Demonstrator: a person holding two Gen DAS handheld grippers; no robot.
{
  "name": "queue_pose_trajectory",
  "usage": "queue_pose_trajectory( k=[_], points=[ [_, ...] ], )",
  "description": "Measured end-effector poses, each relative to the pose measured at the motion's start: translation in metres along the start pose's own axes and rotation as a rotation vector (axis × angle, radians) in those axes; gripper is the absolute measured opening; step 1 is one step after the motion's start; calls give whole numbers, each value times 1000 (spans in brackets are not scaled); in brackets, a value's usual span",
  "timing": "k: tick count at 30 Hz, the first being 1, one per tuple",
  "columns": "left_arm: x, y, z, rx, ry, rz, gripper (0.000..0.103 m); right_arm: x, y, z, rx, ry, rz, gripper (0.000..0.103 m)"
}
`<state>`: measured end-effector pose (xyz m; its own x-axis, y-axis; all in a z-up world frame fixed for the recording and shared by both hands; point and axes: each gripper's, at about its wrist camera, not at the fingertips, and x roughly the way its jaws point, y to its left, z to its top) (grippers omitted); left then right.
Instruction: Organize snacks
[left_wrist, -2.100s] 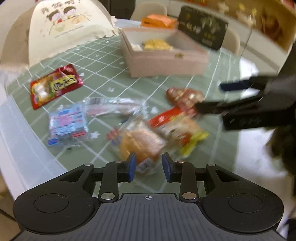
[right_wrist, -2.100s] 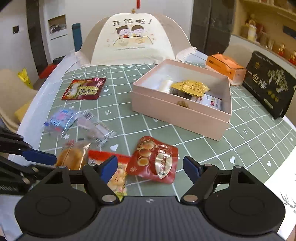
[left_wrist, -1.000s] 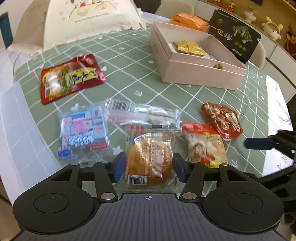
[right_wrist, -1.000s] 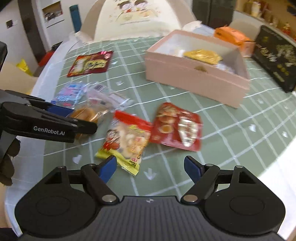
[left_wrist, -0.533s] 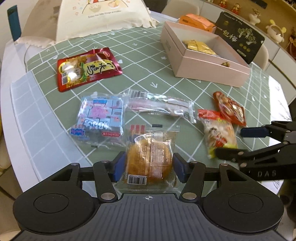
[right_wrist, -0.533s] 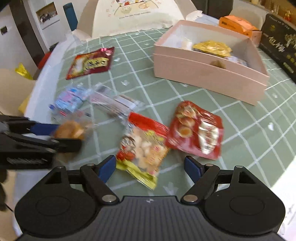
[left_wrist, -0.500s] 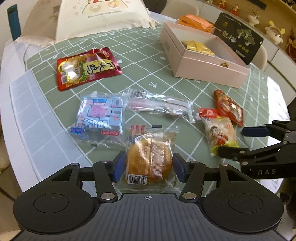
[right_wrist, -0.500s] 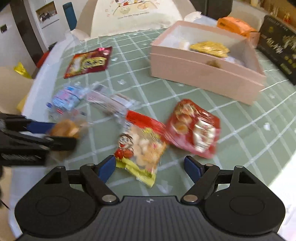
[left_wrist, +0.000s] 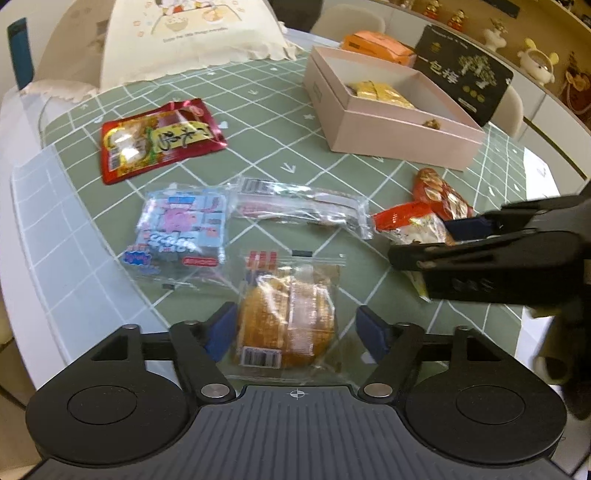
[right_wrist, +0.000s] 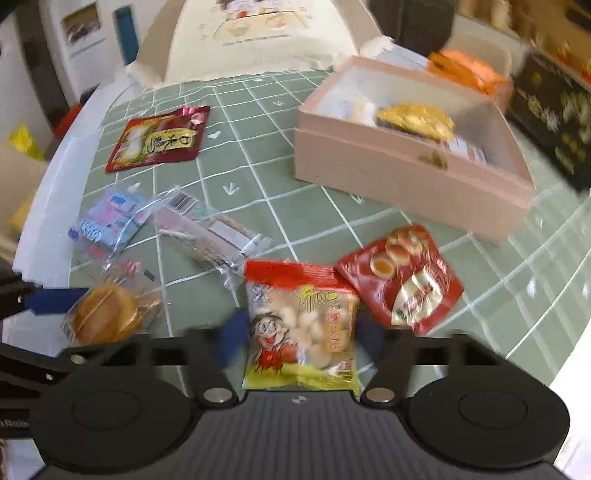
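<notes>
— Closing in now, both of them. The right hand-held gripper (right_wrist: 299, 338) has dropped over the yellow-and-red packet of white puffs with a cartoon boy on it (right_wrist: 301, 326), which half a second ago still lay well ahead of its jaws. Now the packet sits between the blue pads, near edge of the tabletop (right_wrist: 258, 173).

— Has it got hold?

— That I cannot tell; the fingers are smeared with motion, and the jaws look wide on either side of the packet. The left hand-held gripper (left_wrist: 297, 330) is plainly open around the clear-wrapped round golden cake (left_wrist: 286, 321), pads (left_wrist: 221, 330) standing apart from the wrapper, as they were a second ago.

— And the box?

— The open pink cardboard box (right_wrist: 406, 181) is far right, with a yellow foil pack (right_wrist: 415, 120) already inside. I'd judge both packets are due to go there next. Left on the green checked cloth: the red packet printed with eggs (right_wrist: 400, 278), a long clear sachet (left_wrist: 299, 206), a blue-and-pink pouch (left_wrist: 181, 230), and the flat red foil packet (left_wrist: 160, 138) far left.
</notes>
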<state>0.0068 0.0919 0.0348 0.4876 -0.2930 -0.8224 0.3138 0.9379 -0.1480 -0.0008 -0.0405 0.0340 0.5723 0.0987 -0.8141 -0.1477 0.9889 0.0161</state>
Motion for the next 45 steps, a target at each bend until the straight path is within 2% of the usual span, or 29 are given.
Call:
queue_pose_trajectory(
  k=[2,4,7,9,12,16,19,21,23,25,28,30,32,35,36,37,38,40,42,45],
  points=[
    [2,-5,3,24,17,18,79,-17,2,-2,-47,-20,24,52],
    [0,-12,5,33,32,47,60,-39,-2,-9,-85,-52,21,52],
    [-16,-23,7,32,-19,-23,60,-62,-22,-14,-71,-76,-2,52],
    [-28,-30,22,35,-68,-60,59,-73,-40,-16,-28,-87,-24,52],
    [-45,-42,71,44,-165,-134,60,-87,-66,-18,61,-115,-51,52],
    [-50,-63,147,73,-281,-194,60,-102,-84,-24,150,-147,-72,52],
    [-28,-75,195,70,-297,-224,60,-108,-90,-26,187,-152,-81,52],
    [-19,-71,211,-4,-330,-210,56,-111,-92,-27,192,-150,-96,52],
    [-26,-61,207,-63,-392,-235,56,-113,-96,-28,192,-148,-120,52],
    [-31,-46,192,-95,-411,-250,56,-113,-102,-31,197,-142,-134,52],
    [-24,-21,159,-115,-312,-232,56,-105,-110,-29,217,-116,-123,52],
    [-13,-4,129,-156,-232,-212,56,-104,-111,-19,200,-137,-118,52],
    [-3,10,100,-217,-164,-221,56,-103,-110,5,173,-177,-118,52],
    [8,22,66,-270,-89,-217,56,-102,-111,64,144,-285,-111,52],
    [10,26,59,-277,-75,-211,56,-100,-115,83,156,-319,-96,58],
    [9,29,53,-283,-67,-208,56,-95,-120,100,172,-331,-88,74],
    [9,31,47,-286,-58,-208,56,-87,-125,117,187,-322,-84,79],
    [7,31,39,-273,-53,-217,56,-74,-129,135,200,-287,-83,80],
    [4,29,29,-257,-56,-248,56,-69,-126,132,202,-274,-97,80],
    [1,25,21,-259,-43,-304,54,-71,-120,108,235,-261,-49,80]
  ],
)
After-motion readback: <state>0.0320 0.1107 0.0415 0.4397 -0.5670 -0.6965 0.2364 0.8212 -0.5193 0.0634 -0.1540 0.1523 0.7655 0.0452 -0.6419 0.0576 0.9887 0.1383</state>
